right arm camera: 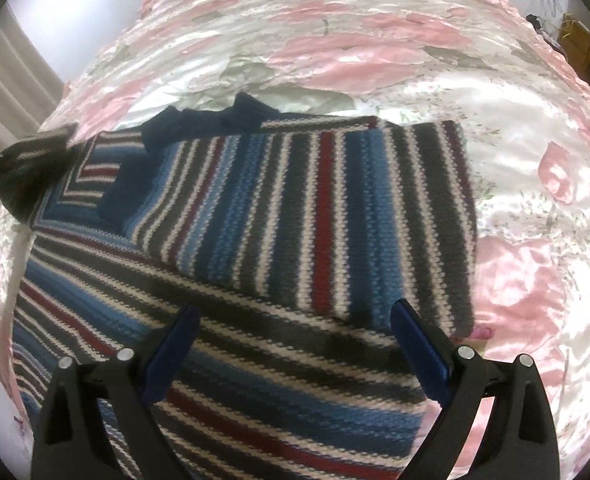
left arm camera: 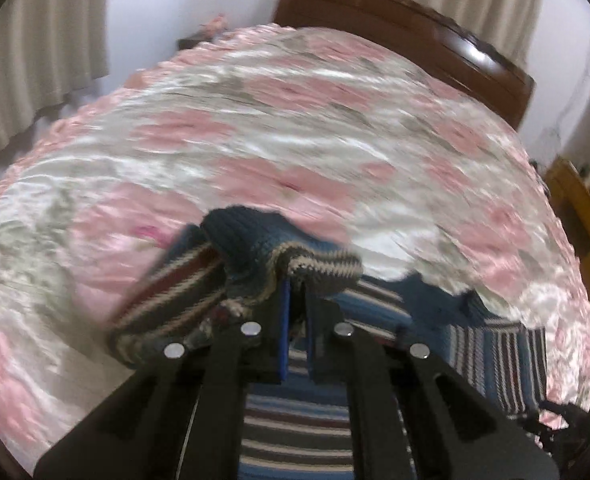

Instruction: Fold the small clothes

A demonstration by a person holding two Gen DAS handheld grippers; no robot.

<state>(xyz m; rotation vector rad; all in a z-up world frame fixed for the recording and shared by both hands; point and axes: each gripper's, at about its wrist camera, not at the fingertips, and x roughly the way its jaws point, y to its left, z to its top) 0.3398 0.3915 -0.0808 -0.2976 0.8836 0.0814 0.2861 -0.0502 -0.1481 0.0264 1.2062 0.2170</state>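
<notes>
A striped knitted sweater (right arm camera: 295, 208) in blue, grey, white and dark red lies on the bed, with one sleeve folded across its body. My right gripper (right arm camera: 295, 320) hovers open just above the sweater's lower part, its blue pads (right arm camera: 419, 344) wide apart with nothing between them. My left gripper (left arm camera: 295, 292) is shut on a bunched striped edge of the sweater (left arm camera: 279, 256) and holds it lifted off the bed; the rest of the sweater (left arm camera: 295, 420) trails below the fingers. In the right wrist view the left gripper (right arm camera: 35, 140) shows at the far left, holding that raised part.
A pink and white floral satin bedspread (left arm camera: 295, 128) covers the bed. A dark wooden headboard (left arm camera: 415, 32) stands at the far end. Curtains (left arm camera: 35, 40) hang at the left and a wooden cabinet (left arm camera: 575, 216) stands at the right.
</notes>
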